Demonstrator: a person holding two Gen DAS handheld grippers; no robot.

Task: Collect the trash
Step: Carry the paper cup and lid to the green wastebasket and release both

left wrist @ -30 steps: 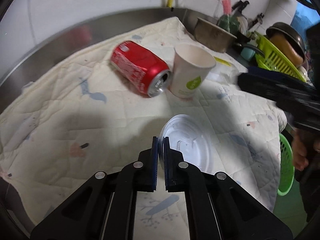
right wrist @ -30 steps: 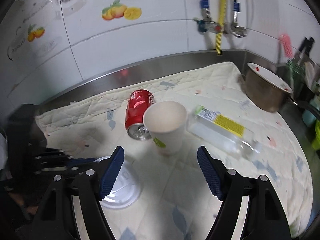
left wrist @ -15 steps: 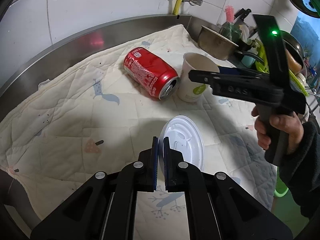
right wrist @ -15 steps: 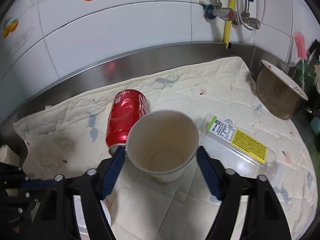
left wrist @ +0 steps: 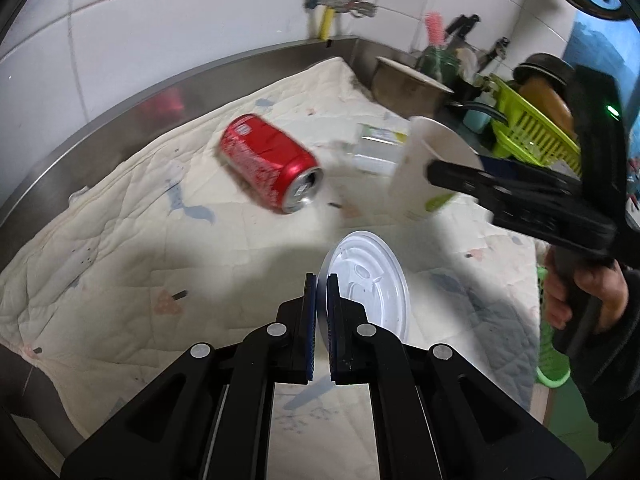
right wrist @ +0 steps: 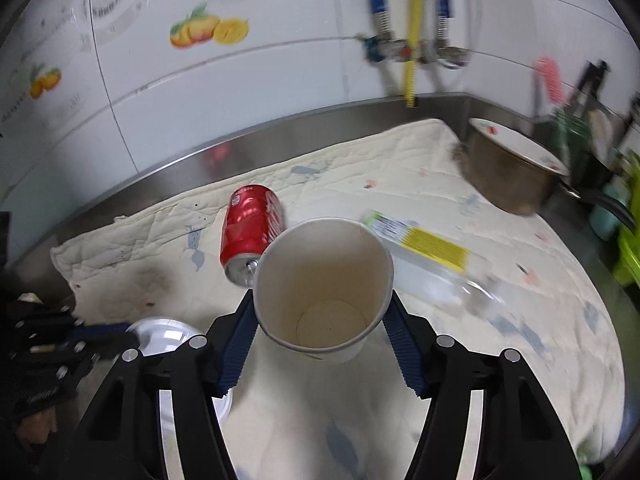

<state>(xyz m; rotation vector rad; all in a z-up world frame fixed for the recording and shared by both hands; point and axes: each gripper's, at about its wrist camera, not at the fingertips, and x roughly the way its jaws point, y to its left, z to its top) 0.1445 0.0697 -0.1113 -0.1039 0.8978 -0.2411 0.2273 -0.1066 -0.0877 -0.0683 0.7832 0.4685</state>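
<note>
Left gripper point(left wrist: 321, 288) pinching white lid point(left wrist: 366, 280) by its rim; right gripper point(right wrist: 320, 322) clamping paper cup point(right wrist: 323, 286), red can point(right wrist: 250, 234) just beyond

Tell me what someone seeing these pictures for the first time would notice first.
Probably the empty paper cup, large in the middle of the right wrist view, gripped by the right gripper on both sides. Just behind it a red soda can lies on its side on the quilted cloth, with a clear plastic bottle lying to the right. In the left wrist view, the left gripper pinches the edge of a white plastic lid.
</note>
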